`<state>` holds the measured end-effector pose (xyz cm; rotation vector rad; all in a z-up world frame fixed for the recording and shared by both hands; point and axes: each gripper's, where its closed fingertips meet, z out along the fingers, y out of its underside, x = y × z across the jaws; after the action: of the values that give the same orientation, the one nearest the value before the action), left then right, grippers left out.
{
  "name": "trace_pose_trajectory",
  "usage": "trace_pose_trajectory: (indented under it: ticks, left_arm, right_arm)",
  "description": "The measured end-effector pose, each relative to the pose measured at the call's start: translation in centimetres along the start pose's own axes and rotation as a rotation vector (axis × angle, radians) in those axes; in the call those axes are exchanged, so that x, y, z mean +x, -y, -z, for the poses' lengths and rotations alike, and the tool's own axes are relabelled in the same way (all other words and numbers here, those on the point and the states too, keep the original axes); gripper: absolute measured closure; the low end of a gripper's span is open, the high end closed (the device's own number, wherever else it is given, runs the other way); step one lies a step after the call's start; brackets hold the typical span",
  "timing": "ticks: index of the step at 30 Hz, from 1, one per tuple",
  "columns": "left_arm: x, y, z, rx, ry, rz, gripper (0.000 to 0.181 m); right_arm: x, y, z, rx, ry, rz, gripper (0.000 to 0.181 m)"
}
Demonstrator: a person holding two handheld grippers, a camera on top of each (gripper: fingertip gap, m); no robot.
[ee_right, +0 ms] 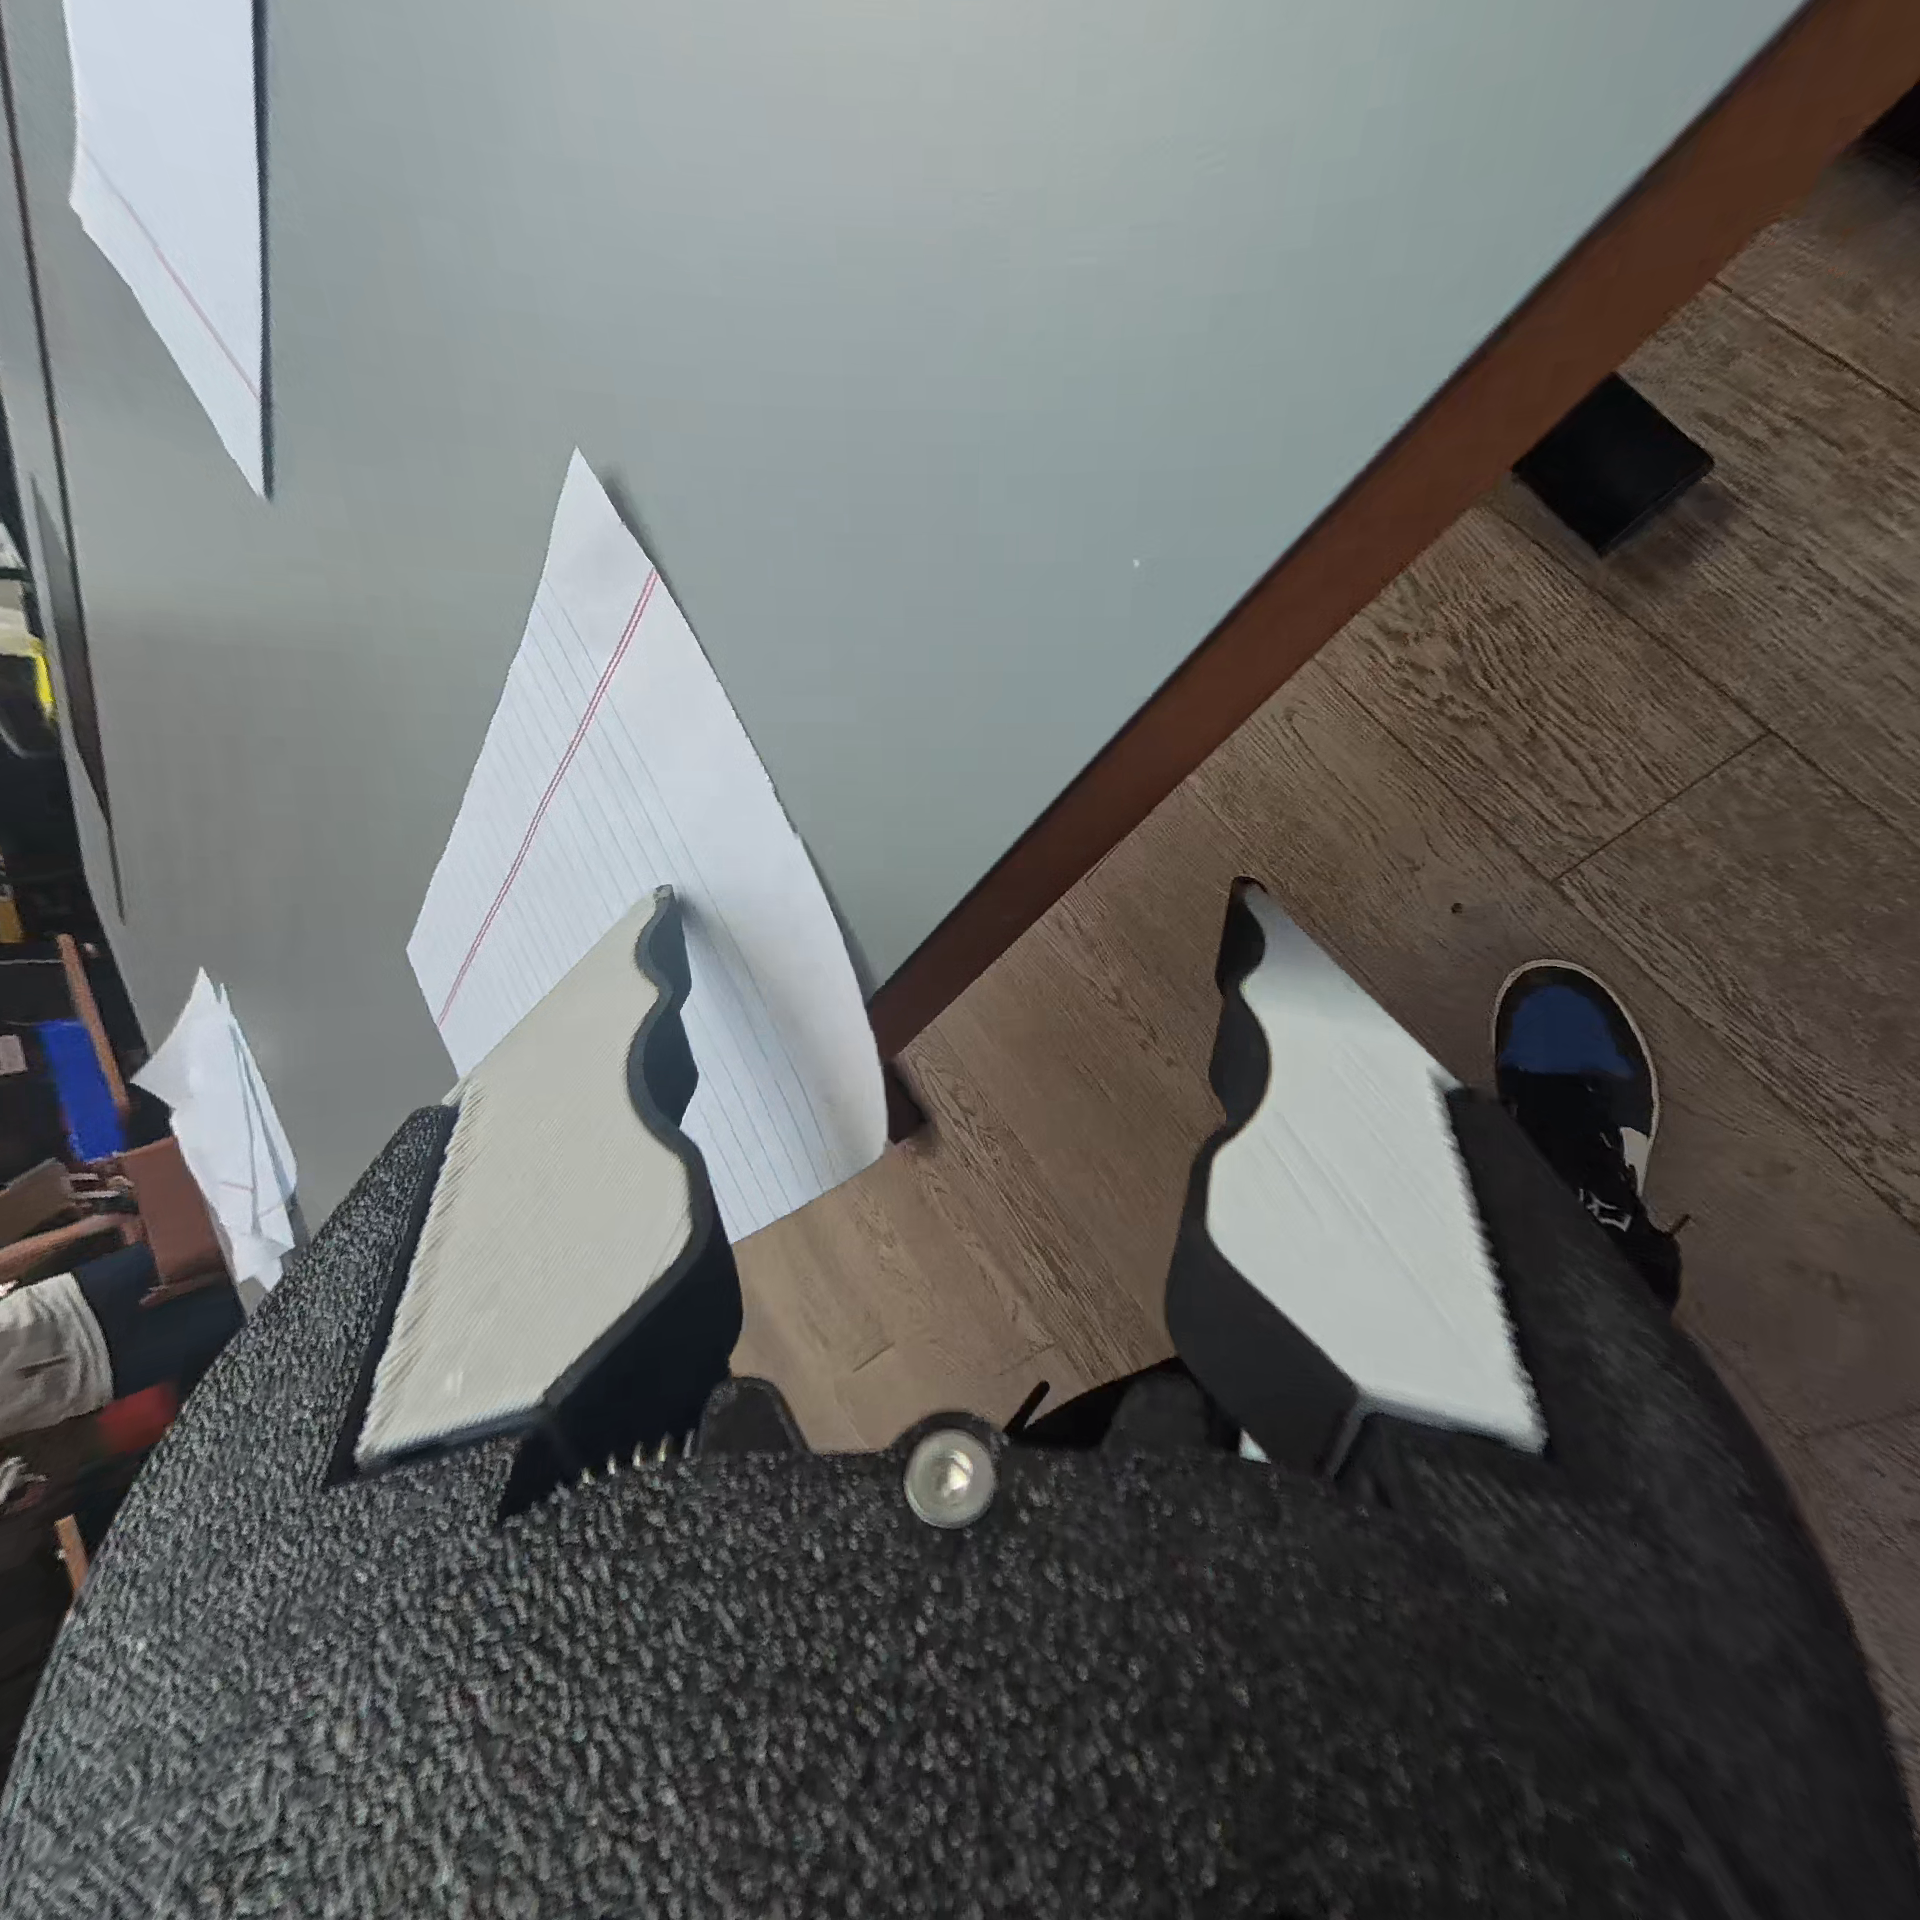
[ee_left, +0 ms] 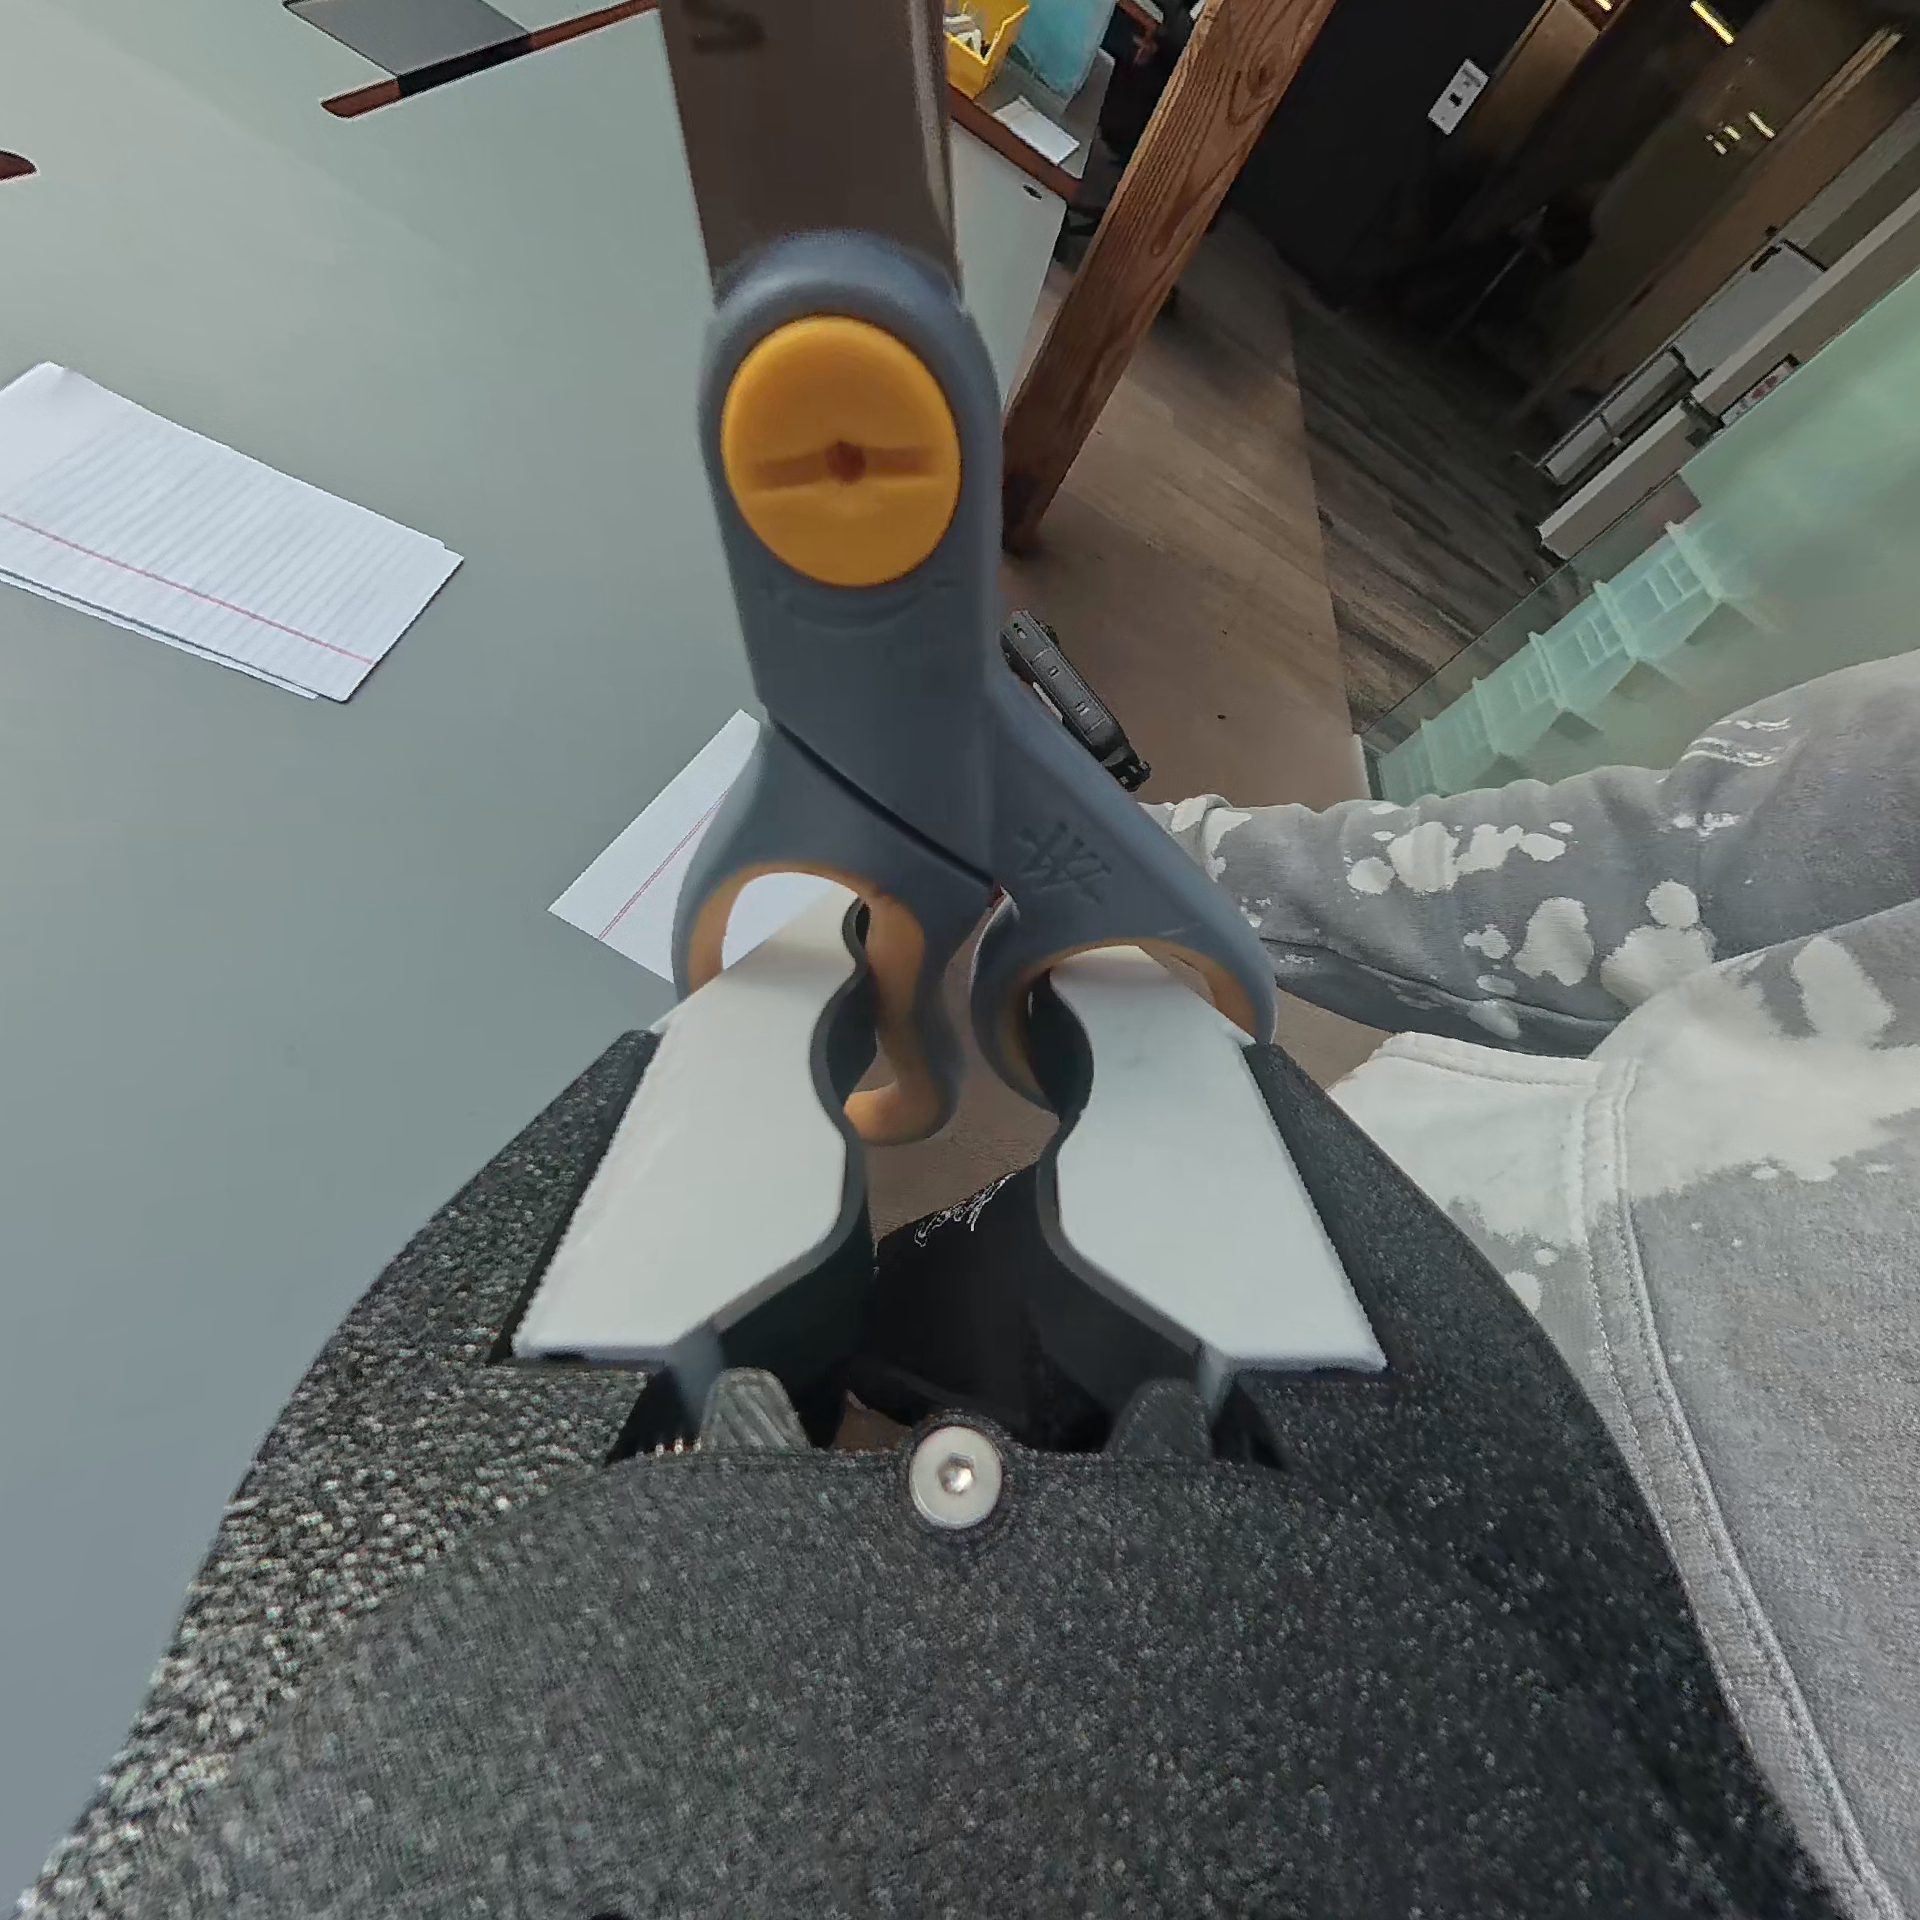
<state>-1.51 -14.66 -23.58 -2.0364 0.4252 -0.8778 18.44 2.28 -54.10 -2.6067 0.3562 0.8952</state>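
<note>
Left gripper (ee_left: 940, 1023) jaws through one scissors' (ee_left: 847, 582) two handle loops, right gripper (ee_right: 956, 935) jaws wide — empty, one lined sheet (ee_right: 634, 862) beneath.

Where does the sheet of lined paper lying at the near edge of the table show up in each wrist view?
Left wrist view: the lined sheet peeks out low and centre-left, behind the scissors held in the left tool.
Right wrist view: it lies centre-left, just past the left finger of the open right tool.
Shared landmark: the grey table and the sheet's red margin line.
</note>
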Motion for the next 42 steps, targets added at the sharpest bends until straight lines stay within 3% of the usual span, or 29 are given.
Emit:
trace_pose_trajectory:
  ticks: [2, 6, 11, 15, 18, 22, 28, 31, 33, 37, 42]
  left_arm:
    - [0.3, 0.0, -0.4, -0.013, -0.014, -0.007, 0.158]
    - [0.8, -0.4, -1.3, -0.041, -0.044, -0.018, 0.158]
    - [1.3, -0.6, -1.9, -0.05, -0.064, -0.022, 0.158]
    - [1.6, -0.8, -1.8, -0.07, -0.069, -0.033, 0.158]
    - [1.5, -1.3, -1.7, -0.087, -0.067, -0.032, 0.158]
    - [1.7, -1.4, -1.6, -0.088, -0.063, -0.038, 0.158]
    - [1.6, -1.8, -1.5, -0.088, -0.061, -0.025, 0.158]
    - [1.7, -1.9, -1.5, -0.09, -0.066, -0.023, 0.158]
    - [1.7, -2.1, -1.5, -0.102, -0.068, -0.03, 0.158]
    - [1.8, -2.5, -1.2, -0.116, -0.069, -0.03, 0.158]
    - [1.8, -3.4, -0.9, -0.134, -0.067, -0.016, 0.158]
  right_arm:
    - [0.2, -0.2, 1.0, 0.04, 0.051, -0.059, 0.095]
    - [-0.1, -2.1, 2.8, 0.098, 0.133, -0.13, 0.102]
    - [-3.6, -4.4, 4.1, 0.084, 0.349, -0.145, 0.121]
    - [-2.1, -1.0, 4.9, 0.144, 0.356, -0.19, 0.143]
    - [-1.7, 0.7, 4.5, 0.114, 0.374, -0.185, 0.181]
    - [-2.6, 0.1, 5.2, 0.162, 0.393, -0.197, 0.181]
    - [-4.1, -4.5, 5.2, 0.236, 0.455, -0.295, 0.181]
    - [-5.6, -6.6, 5.0, 0.174, 0.534, -0.21, 0.154]
    - [-5.3, -7.6, 4.5, 0.103, 0.505, -0.093, 0.123]
    - [-5.3, -7.8, 3.7, -0.067, 0.502, 0.022, 0.097]
    - [-6.8, -7.4, 0.9, -0.263, 0.518, 0.106, 0.099]
